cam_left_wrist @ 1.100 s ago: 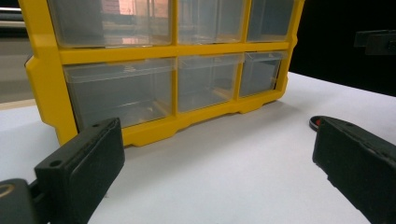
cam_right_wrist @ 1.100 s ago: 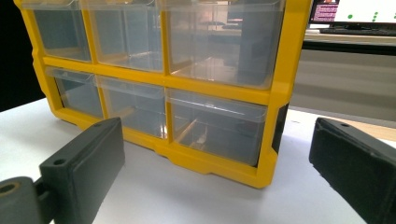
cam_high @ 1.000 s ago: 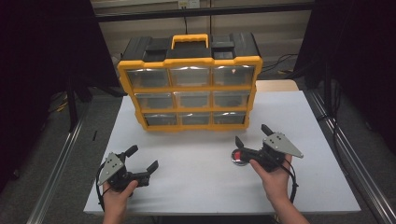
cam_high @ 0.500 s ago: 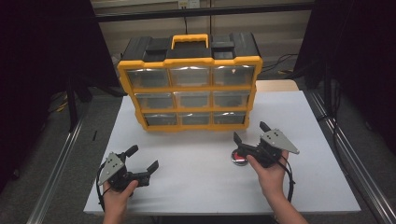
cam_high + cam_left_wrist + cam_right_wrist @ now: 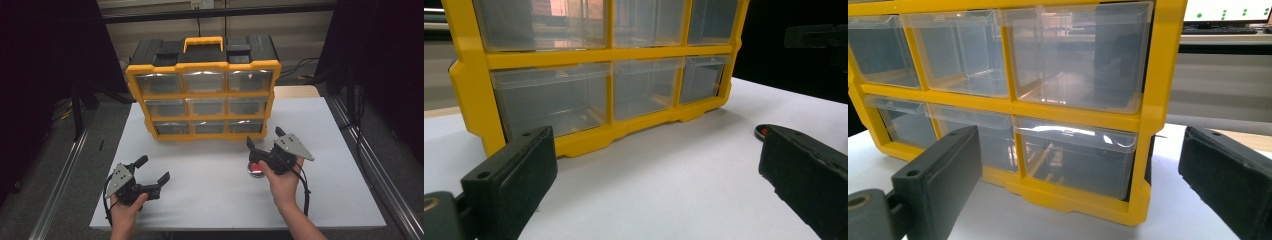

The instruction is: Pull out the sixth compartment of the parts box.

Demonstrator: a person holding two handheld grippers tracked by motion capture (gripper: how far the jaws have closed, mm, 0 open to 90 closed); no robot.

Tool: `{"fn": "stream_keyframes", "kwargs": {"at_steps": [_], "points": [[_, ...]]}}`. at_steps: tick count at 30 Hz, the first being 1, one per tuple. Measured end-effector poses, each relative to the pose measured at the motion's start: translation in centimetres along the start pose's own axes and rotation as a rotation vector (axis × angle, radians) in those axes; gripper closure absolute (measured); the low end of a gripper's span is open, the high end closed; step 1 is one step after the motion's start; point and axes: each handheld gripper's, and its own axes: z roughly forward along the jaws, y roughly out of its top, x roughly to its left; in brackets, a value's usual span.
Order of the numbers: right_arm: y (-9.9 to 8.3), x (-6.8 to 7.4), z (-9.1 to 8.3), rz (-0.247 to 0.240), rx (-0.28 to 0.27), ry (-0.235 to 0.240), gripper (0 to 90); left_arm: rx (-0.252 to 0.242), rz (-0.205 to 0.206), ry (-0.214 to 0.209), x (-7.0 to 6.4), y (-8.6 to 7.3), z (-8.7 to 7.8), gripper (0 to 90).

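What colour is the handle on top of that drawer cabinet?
Yellow, matching the frame around the clear drawers. The handle of the cabinet shows best in the high view.

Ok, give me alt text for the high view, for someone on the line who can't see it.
A yellow drawer cabinet with nine clear drawers, all pushed in, stands at the back of a white table. The right gripper, jaws open, is above a small red and silver disc in front of the cabinet. The left gripper, also open, is at the table's near left.
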Motion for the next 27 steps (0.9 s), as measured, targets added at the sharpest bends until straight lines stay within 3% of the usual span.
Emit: {"fn": "stream_keyframes", "kwargs": {"at_steps": [27], "points": [[1.0, 2.1, 1.8, 0.005, -0.015, -0.077, 3.0, -0.001, -0.002, -0.005, 0.1, -0.1, 0.1, 2.3]]}}
